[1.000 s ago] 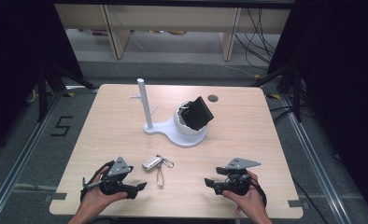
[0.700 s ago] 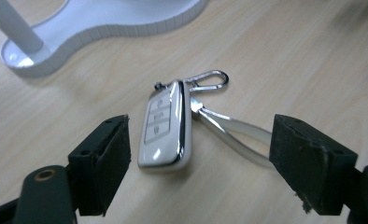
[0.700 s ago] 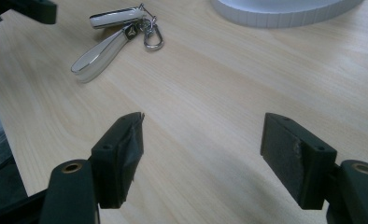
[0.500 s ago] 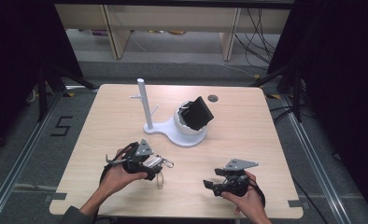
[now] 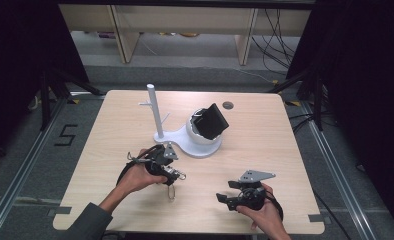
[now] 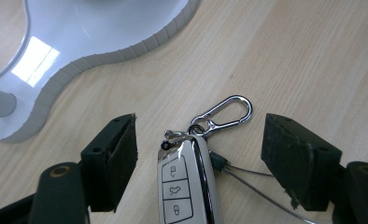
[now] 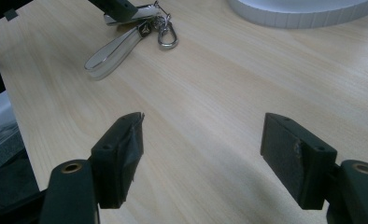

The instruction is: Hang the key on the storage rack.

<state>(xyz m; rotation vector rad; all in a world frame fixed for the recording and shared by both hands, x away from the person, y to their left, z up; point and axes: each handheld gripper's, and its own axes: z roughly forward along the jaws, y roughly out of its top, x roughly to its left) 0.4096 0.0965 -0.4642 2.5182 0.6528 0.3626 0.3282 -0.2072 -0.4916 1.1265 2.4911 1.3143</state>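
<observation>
Key fob (image 6: 184, 184) lies flat on the table (image 5: 285, 135), just in front of the white stand (image 5: 195, 145), button side up, three buttons showing. Carabiner (image 6: 222, 114) clipped at the fob's top end points toward the stand's base; a thin wire loop trails off beside the fob. In the right gripper view a pale strap (image 7: 114, 49) runs from the fob, away from the stand.

Left gripper (image 6: 198, 154) is down over the fob, jaws spread wide, one on each side of it, neither touching. In the high view the left gripper (image 5: 167, 167) sits just in front of the stand's base.

Right gripper (image 7: 201, 144) has jaws spread, nothing between them, bare table beneath; in the high view the right gripper (image 5: 235, 197) is well in front of the stand, apart from the fob.

The stand has a post (image 5: 152, 107) and a cup holding a black block (image 5: 211, 121).
</observation>
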